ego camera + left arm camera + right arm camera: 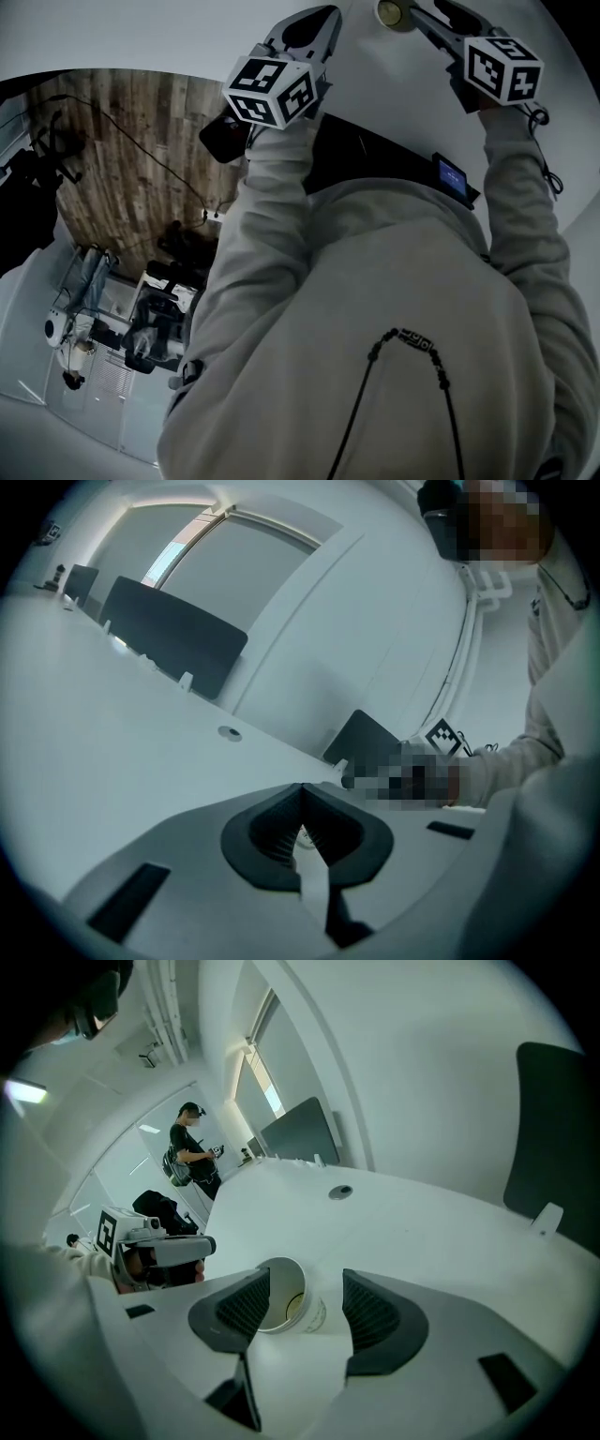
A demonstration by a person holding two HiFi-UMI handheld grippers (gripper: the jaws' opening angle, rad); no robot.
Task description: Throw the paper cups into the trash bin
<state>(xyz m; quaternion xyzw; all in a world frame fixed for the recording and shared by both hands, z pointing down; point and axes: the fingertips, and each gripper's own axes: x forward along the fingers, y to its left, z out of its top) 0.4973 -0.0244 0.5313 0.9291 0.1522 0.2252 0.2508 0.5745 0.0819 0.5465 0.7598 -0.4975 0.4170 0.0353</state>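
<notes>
Paper cup lies on its side on the white table, mouth turned toward the right gripper's camera, a yellowish mark showing on its inner bottom. Only one cup can be made out, and no trash bin appears in any view. Furthest left, the left gripper has its dark ribbed pads pressed together in a tight V. Nothing can be seen caught between them, and it hovers over bare tabletop with dark desk dividers behind. To its right, the right gripper has its jaws spread wide with the cup sitting between them. The left pad looks to be against or just beside the rim, the right pad stands clear, and neither squeezes. So the cup is bracketed, not grasped. Likely step: closing on the cup for the lift. Risks, as judged from here: a round cup on its side may roll away across the smooth top if one pad meets it before the other. The thin wall may buckle under a hard pinch across the open mouth and slip out. With the bin out of sight, a weak grip may drop the cup on the way. Another person stands well back.
</notes>
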